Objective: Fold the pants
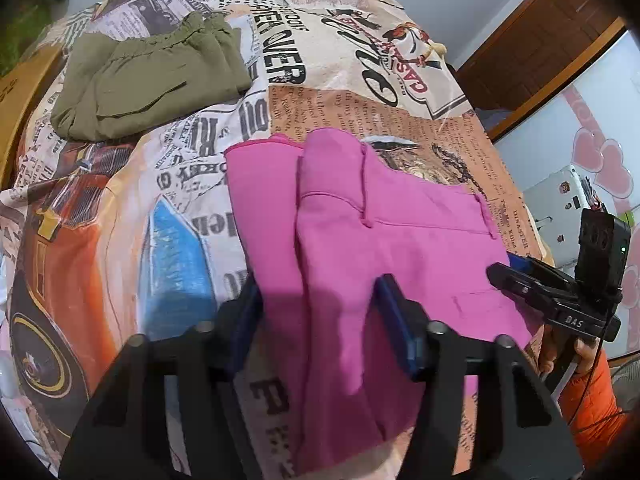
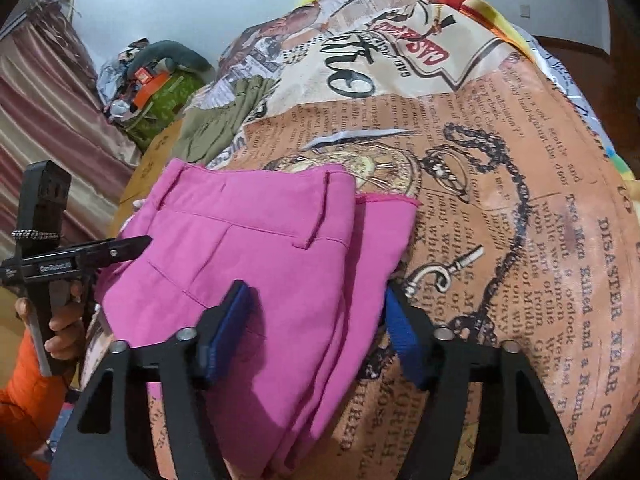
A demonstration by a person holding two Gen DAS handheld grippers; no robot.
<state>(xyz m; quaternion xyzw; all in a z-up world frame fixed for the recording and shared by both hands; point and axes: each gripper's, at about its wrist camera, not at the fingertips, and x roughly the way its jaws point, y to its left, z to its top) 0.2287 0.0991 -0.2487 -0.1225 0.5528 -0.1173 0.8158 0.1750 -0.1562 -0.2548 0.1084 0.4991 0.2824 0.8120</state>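
Note:
Pink pants lie folded in a stack on the printed bedspread; they also show in the right wrist view. My left gripper is open, its blue pads straddling the near fold of the pants just above the cloth. My right gripper is open too, pads on either side of the near end of the stack. The right gripper shows at the right in the left wrist view. The left gripper shows at the left in the right wrist view.
Folded olive green pants lie at the far left of the bed, also in the right wrist view. A curtain and a pile of bags stand beyond the bed. A wooden door is at the right.

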